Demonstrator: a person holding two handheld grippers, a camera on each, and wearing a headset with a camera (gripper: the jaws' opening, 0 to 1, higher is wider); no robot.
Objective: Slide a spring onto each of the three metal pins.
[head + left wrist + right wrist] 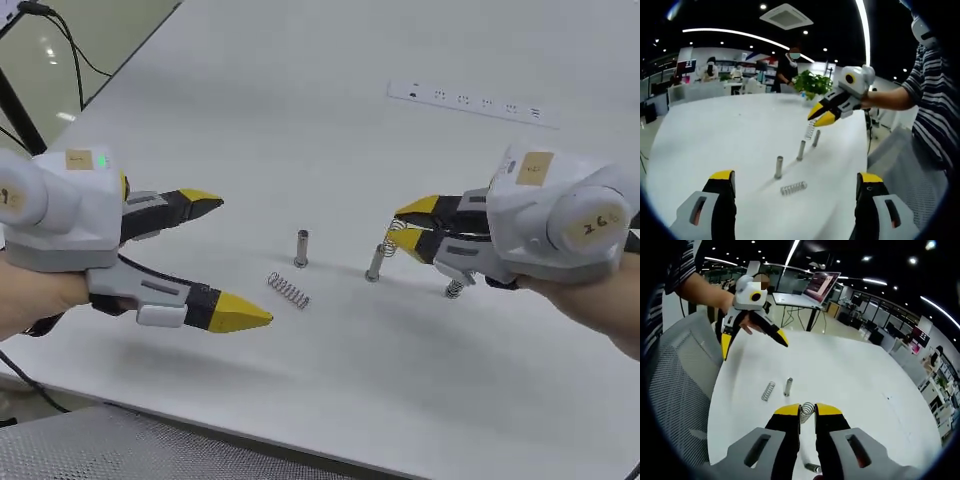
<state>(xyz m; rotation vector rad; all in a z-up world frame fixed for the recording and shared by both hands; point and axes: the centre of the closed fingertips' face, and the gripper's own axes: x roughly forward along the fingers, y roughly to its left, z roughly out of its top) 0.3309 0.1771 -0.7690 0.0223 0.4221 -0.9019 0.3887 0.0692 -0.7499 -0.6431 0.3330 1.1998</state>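
Three metal pins stand upright on the white table (pixel 300 120): the left pin (pixel 302 248) (pixel 778 167) (pixel 788 386), the middle pin (pixel 376 262) (pixel 801 150), and a third pin (pixel 455 288) (pixel 816 138), partly hidden under my right gripper, with coils showing at its base. A loose spring (pixel 288 290) (pixel 793 188) (pixel 768 391) lies flat in front of the left pin. My right gripper (pixel 402 226) (pixel 821 115) (pixel 808 411) is shut on another spring (pixel 392 238) (pixel 810 130) (pixel 808 409), held just above the middle pin. My left gripper (pixel 228 260) (pixel 796 176) (pixel 754 344) hovers open, left of the loose spring.
A white power strip (pixel 470 103) lies at the far side of the table. Black cables (pixel 70 50) run at the far left corner. A grey mesh chair (pixel 100 440) (pixel 680 390) sits against the table's front edge. A laptop (pixel 822 285) stands on a far desk.
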